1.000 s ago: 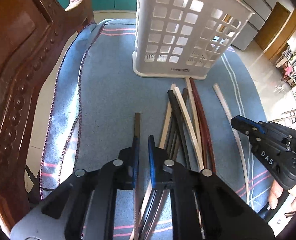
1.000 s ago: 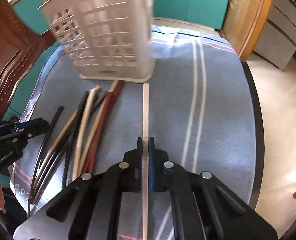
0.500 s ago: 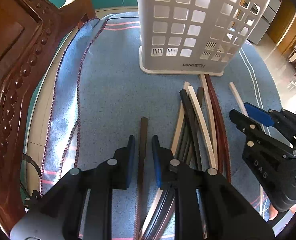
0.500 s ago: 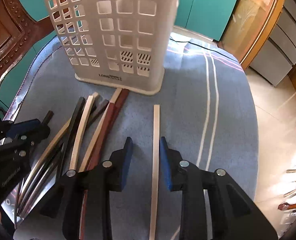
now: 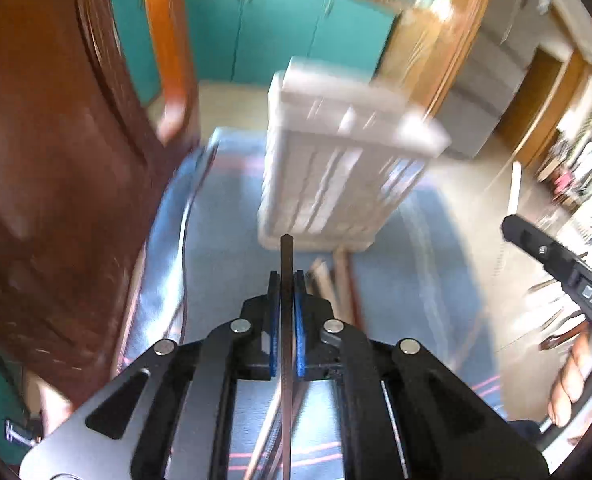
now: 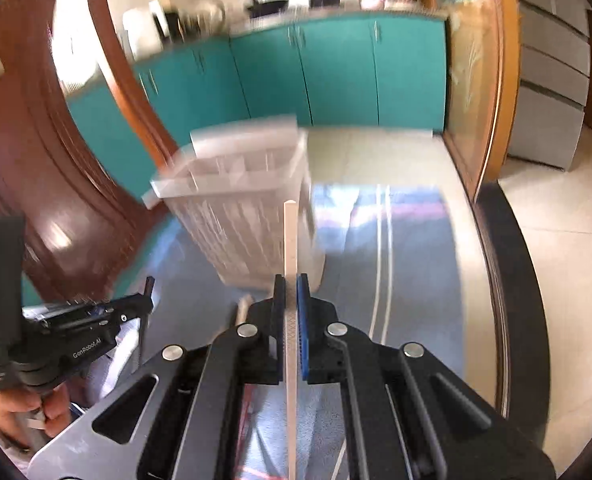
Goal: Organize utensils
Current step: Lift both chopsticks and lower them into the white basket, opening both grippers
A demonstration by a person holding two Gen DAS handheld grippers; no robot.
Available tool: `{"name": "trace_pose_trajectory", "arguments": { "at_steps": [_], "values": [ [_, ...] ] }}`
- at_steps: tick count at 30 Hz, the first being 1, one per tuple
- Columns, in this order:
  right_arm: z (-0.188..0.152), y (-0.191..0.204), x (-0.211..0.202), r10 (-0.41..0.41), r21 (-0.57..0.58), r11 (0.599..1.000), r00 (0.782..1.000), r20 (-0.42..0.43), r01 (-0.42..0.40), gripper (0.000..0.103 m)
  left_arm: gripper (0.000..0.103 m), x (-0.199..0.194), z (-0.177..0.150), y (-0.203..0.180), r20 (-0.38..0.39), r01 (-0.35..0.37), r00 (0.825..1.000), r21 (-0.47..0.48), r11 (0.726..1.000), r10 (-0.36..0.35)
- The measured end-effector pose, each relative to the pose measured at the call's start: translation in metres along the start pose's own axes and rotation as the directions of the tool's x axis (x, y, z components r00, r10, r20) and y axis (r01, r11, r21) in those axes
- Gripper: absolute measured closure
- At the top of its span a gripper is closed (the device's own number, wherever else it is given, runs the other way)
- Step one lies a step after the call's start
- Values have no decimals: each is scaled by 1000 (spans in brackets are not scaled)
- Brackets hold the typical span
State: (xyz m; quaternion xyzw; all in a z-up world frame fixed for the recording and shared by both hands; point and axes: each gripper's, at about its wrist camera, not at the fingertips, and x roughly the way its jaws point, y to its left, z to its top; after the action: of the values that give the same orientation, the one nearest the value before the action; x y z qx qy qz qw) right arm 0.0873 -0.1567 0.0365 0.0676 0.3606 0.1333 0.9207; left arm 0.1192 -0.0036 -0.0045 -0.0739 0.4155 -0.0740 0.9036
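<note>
A dark chopstick (image 5: 286,264) is pinched between the blue-padded fingers of the left gripper (image 5: 287,280), its tip reaching forward toward the foot of a white slotted basket (image 5: 335,184). The jaws have just closed on it, and it is lifted clear of the table (image 5: 224,264). The right gripper (image 6: 290,284) has likewise just closed, its fingers clamped on a white chopstick (image 6: 290,240) that points at the same basket (image 6: 248,216). More chopsticks (image 5: 335,280) lie in a loose bundle on the blue cloth (image 5: 415,280) just before the basket. A carved wooden chair (image 5: 56,160) stands at the left edge of the table. Teal cabinets (image 6: 335,76) line the wall behind. Both views are blurred.
</note>
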Motion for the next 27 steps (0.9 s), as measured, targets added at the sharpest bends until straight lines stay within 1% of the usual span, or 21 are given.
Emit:
{"name": "trace_pose_trajectory", "arguments": {
  "at_steps": [2, 4, 6, 7, 8, 9, 10, 11, 12, 13, 14, 15, 16, 17, 18, 19, 20, 21, 23, 25, 27],
  "values": [
    [8, -2, -26, 27, 13, 1000, 998, 51, -28, 96, 96, -36, 8, -7, 92, 23, 995, 19, 1000, -25],
    [15, -3, -57, 40, 25, 999, 993, 116, -43, 96, 96, -59, 12, -13, 143, 33, 989, 32, 999, -37],
    [26, -8, -77, 54, 35, 998, 984, 171, -60, 96, 96, -89, 23, -18, 218, 39, 975, 46, 998, -49],
    [32, -8, -85, 61, 41, 997, 978, 202, -71, 96, 96, -105, 31, -20, 260, 41, 964, 50, 998, -53],
    [38, -7, -99, 70, 50, 995, 966, 250, -85, 96, 96, -117, 35, -21, 289, 42, 956, 51, 998, -55],
    [41, -6, -106, 76, 53, 994, 954, 289, -95, 96, 96, -133, 42, -22, 334, 43, 941, 50, 998, -57],
    [46, -5, -114, 79, 54, 993, 940, 332, -103, 96, 96, -141, 46, -23, 360, 44, 931, 47, 998, -58],
    [53, -2, -126, 81, 59, 992, 910, 407, -114, 96, 96, -152, 54, -24, 393, 41, 918, 39, 998, -53],
    [56, 0, -133, 86, 59, 990, 884, 459, -126, 96, 96, -159, 61, -24, 411, 40, 910, 30, 999, -49],
    [61, 2, -137, 91, 60, 988, 851, 516, -142, 96, 96, -166, 69, -23, 430, 45, 902, 12, 999, -45],
    [66, 2, -142, 95, 61, 986, 821, 563, -156, 96, 96, -170, 74, -22, 441, 53, 896, -2, 999, -46],
    [71, 5, -142, 71, 75, 987, 798, 599, -144, 96, 96, -173, 78, -22, 458, 63, 888, -16, 998, -49],
    [77, 6, -137, 30, 97, 989, 788, 615, -113, 96, 96, -177, 82, -20, 476, 71, 878, -27, 997, -49],
    [81, 4, -127, 11, 104, 990, 784, 621, -96, 96, 96, -180, 85, -20, 510, 74, 859, -46, 996, -40],
    [85, 5, -114, -7, 105, 992, 789, 614, -73, 96, 96, -179, 86, -17, 534, 80, 845, -57, 995, -38],
    [87, 6, -99, -20, 105, 993, 804, 594, -53, 96, 96, -185, 84, -15, 565, 88, 825, -70, 994, -33],
    [88, 6, -83, -32, 107, 994, 822, 568, -35, 96, 96, -187, 84, -14, 600, 91, 800, -83, 992, -23],
    [88, 3, -64, -41, 114, 993, 849, 527, -22, 96, 96, -188, 84, -13, 626, 98, 780, -94, 991, -18],
    [86, 2, -30, -43, 121, 993, 891, 452, -14, 96, 96, -187, 83, -8, 659, 101, 752, -118, 988, 2],
    [78, 2, -10, -46, 107, 994, 911, 410, 2, 96, 96, -181, 87, -4, 681, 86, 730, -160, 983, 47],
    [74, 6, 2, -53, 89, 996, 917, 395, 20, 96, 96, -176, 86, 1, 682, 80, 727, -192, 978, 75]
  ]
}}
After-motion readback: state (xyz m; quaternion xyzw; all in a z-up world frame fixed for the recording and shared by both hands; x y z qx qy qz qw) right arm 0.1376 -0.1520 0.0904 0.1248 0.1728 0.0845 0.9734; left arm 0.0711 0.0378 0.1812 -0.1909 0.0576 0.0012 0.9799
